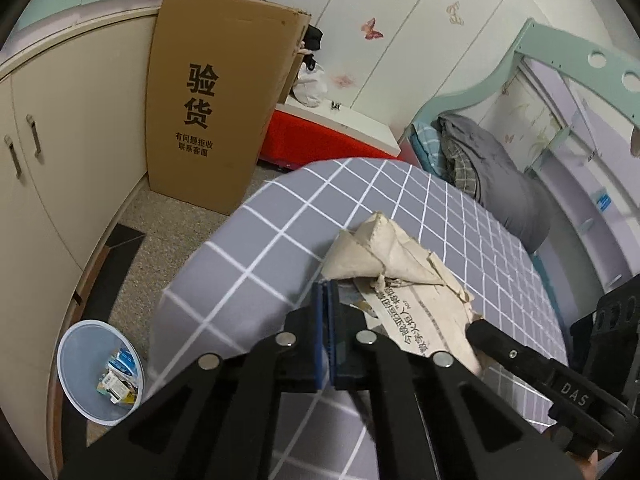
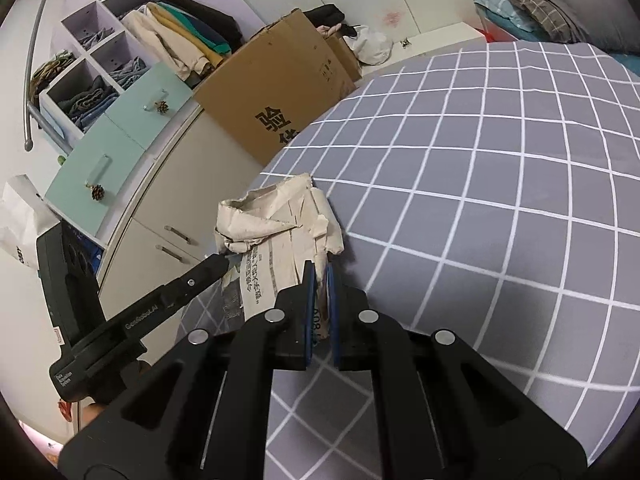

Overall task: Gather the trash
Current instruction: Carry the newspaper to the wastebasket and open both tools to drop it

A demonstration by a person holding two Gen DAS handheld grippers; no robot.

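Note:
A crumpled beige newspaper [image 1: 400,264] lies on the grey checked bed sheet [image 1: 480,216] near the bed's edge. My left gripper [image 1: 330,292] is shut on the paper's near left edge. My right gripper [image 2: 319,276] is shut on the paper's other side [image 2: 280,232]. Each gripper shows in the other's view: the right one at the paper's right [image 1: 480,330], the left one at the paper's left [image 2: 222,266]. A pale blue trash bin [image 1: 100,372] with some wrappers inside stands on the floor left of the bed.
A tall cardboard box [image 1: 208,104] leans against cream cabinets [image 1: 60,140]. A red and white bench [image 1: 328,132] stands beyond the bed. Folded grey bedding [image 1: 488,168] lies at the bed's far end. Open shelves with clothes [image 2: 120,40] stand above teal drawers.

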